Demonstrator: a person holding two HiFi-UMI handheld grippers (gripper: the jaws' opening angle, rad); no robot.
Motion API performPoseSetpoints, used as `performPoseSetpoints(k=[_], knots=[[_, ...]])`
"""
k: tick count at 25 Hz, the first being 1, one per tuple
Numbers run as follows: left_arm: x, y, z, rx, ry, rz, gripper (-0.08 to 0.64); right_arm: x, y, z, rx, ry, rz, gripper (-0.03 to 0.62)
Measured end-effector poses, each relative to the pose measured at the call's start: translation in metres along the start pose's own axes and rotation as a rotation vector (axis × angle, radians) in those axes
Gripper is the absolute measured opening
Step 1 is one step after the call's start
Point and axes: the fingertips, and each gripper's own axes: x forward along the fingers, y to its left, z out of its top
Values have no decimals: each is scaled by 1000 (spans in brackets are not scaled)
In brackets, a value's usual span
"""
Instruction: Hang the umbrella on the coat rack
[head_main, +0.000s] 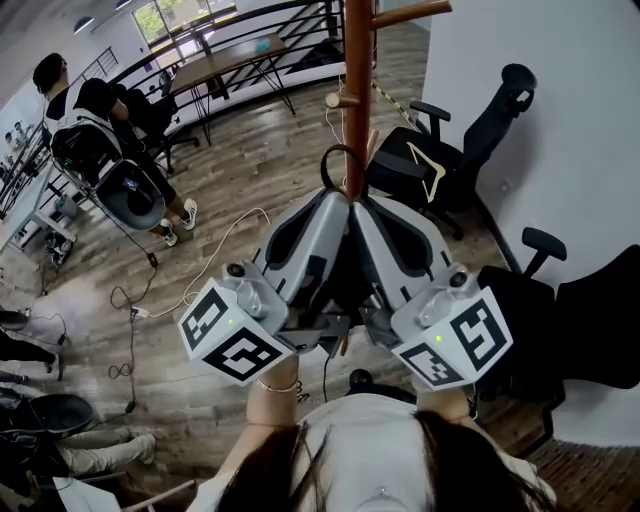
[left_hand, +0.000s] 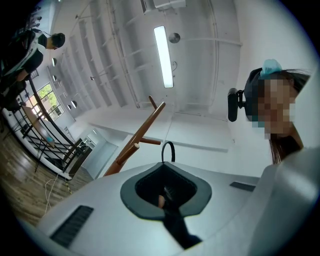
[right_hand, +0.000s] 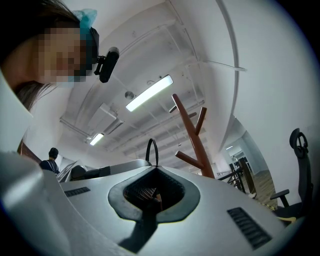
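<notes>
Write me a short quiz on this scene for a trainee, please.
1. True or false: the black loop hangs on a peg of the coat rack.
2. What lies on the black chair just beyond the rack? A: a clothes hanger. B: a folded coat. C: a laptop.
3. How do the jaws of the left gripper and the right gripper stand?

Key
1. False: the loop stands up above the jaws, clear of the pegs.
2. A.
3. Together: each gripper pinches the base of the loop, and the two meet tip to tip.
</notes>
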Motion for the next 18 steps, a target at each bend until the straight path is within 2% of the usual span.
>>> performPoseSetpoints(k=[18], knots=[[26,32,8,25,-6,1,9,32,-28,-4,5,-29,13,35]])
